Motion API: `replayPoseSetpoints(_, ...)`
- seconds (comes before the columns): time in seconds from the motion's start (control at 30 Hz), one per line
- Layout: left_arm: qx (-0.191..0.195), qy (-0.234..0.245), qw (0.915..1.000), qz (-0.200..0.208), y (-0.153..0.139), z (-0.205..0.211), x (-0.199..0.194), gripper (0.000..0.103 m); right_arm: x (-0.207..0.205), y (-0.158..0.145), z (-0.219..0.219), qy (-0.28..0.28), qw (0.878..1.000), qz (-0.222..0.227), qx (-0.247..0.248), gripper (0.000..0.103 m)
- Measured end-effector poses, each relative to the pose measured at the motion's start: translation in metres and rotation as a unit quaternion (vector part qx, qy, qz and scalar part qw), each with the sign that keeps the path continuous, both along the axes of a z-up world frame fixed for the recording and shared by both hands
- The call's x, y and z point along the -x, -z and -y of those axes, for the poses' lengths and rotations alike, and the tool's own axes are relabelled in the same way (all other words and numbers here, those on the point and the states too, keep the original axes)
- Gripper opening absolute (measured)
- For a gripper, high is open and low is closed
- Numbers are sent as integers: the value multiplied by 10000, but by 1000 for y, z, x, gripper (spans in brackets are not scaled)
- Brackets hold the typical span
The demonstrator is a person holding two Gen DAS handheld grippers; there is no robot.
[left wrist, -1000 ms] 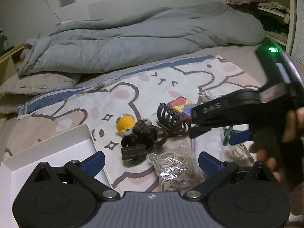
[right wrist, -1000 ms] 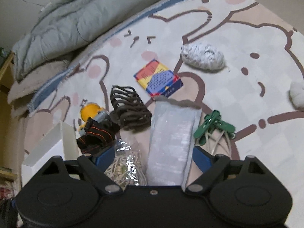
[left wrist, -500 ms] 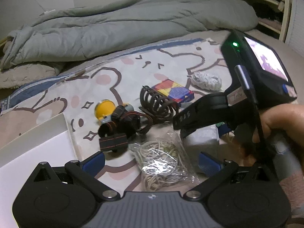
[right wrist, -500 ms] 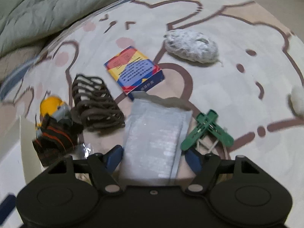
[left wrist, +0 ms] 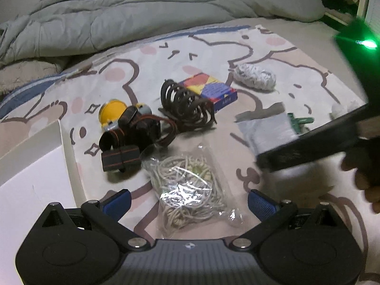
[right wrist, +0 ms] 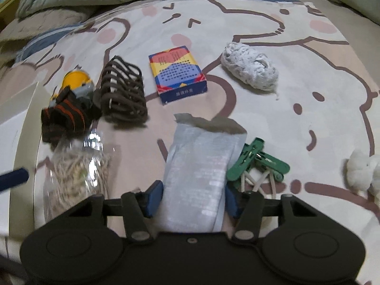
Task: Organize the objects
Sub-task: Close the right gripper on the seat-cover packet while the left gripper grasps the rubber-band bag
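Small objects lie on a bear-print sheet. My right gripper [right wrist: 193, 198] has its blue pads on both sides of a grey-white flat packet [right wrist: 201, 166], closing on it; the packet also shows in the left wrist view [left wrist: 266, 130]. My left gripper [left wrist: 188, 201] is open over a clear bag of rubber bands [left wrist: 190, 185], which also shows in the right wrist view [right wrist: 76, 173]. Green clips [right wrist: 258, 160] lie right of the packet. A colourful card box [right wrist: 178, 73], a brown coiled hair clip [right wrist: 122, 92], a black-orange strap bundle [right wrist: 64, 118] and a yellow toy [right wrist: 76, 83] lie beyond.
A white box [left wrist: 35, 166] stands at the left. A grey-white yarn wad [right wrist: 249, 68] and white cotton balls [right wrist: 361, 171] lie at the right. A grey duvet [left wrist: 154, 14] is piled at the back. The right gripper's body [left wrist: 332, 130] crosses the left view.
My right gripper has narrowed around the flat packet. My left gripper has moved forward and down over the rubber band bag. The right gripper's body shifted rightward in the left view.
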State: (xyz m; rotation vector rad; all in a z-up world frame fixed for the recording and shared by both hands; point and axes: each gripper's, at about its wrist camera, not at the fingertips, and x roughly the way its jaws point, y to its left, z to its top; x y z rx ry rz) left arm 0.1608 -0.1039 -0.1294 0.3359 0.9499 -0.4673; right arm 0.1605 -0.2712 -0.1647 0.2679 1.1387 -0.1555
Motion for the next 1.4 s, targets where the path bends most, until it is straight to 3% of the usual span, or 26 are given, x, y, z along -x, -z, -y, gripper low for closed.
replayPoseSetpoints(0.3, 134, -152, 9995, -253, 8, -1, -6, 98, 41, -3, 2, -1346, 9903, 149, 297, 55)
replayPoseSetpoints(0.4, 133, -123, 9992, -359, 11, 1, -7, 89, 55, -4, 2, -1804, 9827, 202, 362, 55)
replayPoseSetpoints(0.47, 196, -139, 9984, -520, 14, 1, -9, 78, 63, -4, 3, -2034, 9783, 213, 348, 55)
replayPoseSetpoints(0.63, 58, 54, 9987, -513, 14, 2, -5, 65, 82, -6, 5, -2586, 9654, 198, 269, 55)
replayPoseSetpoints(0.77, 48, 282, 9971, -711, 9, -5, -2, 49, 94, -9, 8, -2823, 9591, 107, 191, 58)
replayPoseSetpoints(0.87, 37, 460, 9938, -1010, 8, -13, 3, 46, 99, -14, 8, -2773, 9605, 90, 220, 63)
replayPoseSetpoints(1.0, 54, 355, 9925, -1169, 7, -23, 8, 51, 100, -21, 7, -2586, 9655, 34, 308, 78)
replayPoseSetpoints(1.07, 175, 139, 9933, -1138, 4, -24, 7, 90, 100, -25, 4, -2501, 9674, 50, 386, 83)
replayPoseSetpoints(1.13, 288, -215, 9950, -932, -1, -24, 5, 103, 101, -26, 1, -2356, 9705, -15, 516, 88)
replayPoseSetpoints(1.23, 481, -654, 9916, -1006, -3, -19, -6, 103, 101, -24, -1, -2186, 9736, -201, 628, 88)
replayPoseSetpoints(1.4, 637, -1601, 9758, -1344, 11, -10, -24, 103, 98, -17, 0, -1867, 9797, -338, 648, 88)
